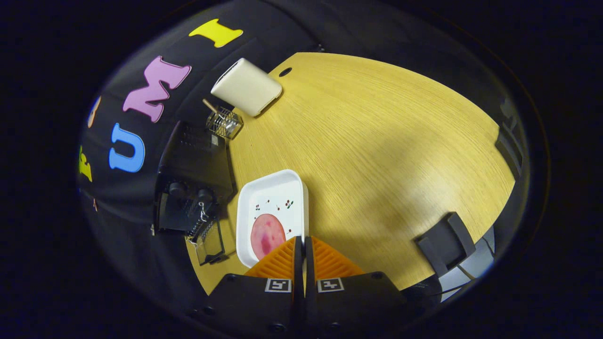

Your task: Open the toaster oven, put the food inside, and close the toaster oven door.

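My gripper (303,245) is pinching the rim of a white tray (272,200), and my two fingers (278,261) sit so close together that just a thin slice of the tray's edge fits between them. The tray is a rectangle with round corners, and it has tiny red and green cherry pictures on its floor. On the tray lies the food, a round pink slice of meat (267,234) (it looks like ham, with a darker patch in the middle). The slice lies at the end of the tray near my fingers, just ahead of the left one. The tray hangs a bit tilted over a yellow wooden table (377,141). To the left of the tray stands the black toaster oven (193,188). It has two round knobs, and its glass door (209,242) is open and folded down flat in front of it. I can see a wire rack inside. The open door is just beside the tray's left side. Farther off, beyond the oven, stands a small wire basket (224,123) with a wooden stick poking out of it. Just past that stands a cream box with soft round corners (246,86), close to a dark round hole (285,72) in the table. Off to my right, at the table's edge, sits a dark gray block (445,242).
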`<state>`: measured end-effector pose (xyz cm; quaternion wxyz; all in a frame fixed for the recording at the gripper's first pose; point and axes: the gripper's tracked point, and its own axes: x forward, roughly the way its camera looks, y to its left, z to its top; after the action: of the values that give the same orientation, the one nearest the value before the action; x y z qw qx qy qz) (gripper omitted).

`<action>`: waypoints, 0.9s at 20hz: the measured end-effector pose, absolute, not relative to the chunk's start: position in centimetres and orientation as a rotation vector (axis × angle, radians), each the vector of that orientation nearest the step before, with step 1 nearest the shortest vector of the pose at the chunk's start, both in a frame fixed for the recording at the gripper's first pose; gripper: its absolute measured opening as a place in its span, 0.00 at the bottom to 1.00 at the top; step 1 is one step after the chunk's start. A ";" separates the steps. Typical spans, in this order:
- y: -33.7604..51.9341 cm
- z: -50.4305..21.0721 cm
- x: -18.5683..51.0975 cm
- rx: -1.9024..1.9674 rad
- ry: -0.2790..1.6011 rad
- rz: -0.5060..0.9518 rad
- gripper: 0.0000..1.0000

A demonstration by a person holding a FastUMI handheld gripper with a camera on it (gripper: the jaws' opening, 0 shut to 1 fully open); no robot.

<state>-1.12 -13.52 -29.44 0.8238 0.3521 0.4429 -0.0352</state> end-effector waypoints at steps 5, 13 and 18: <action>-12.6 -27.8 -4.3 0.874 0.861 -0.121 0.06; -5.0 -25.9 -5.5 0.982 0.825 -0.038 0.05; 0.6 -24.8 -3.6 1.003 0.838 0.038 0.06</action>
<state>-3.61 0.62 -24.76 0.7938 0.4665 0.3899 0.0178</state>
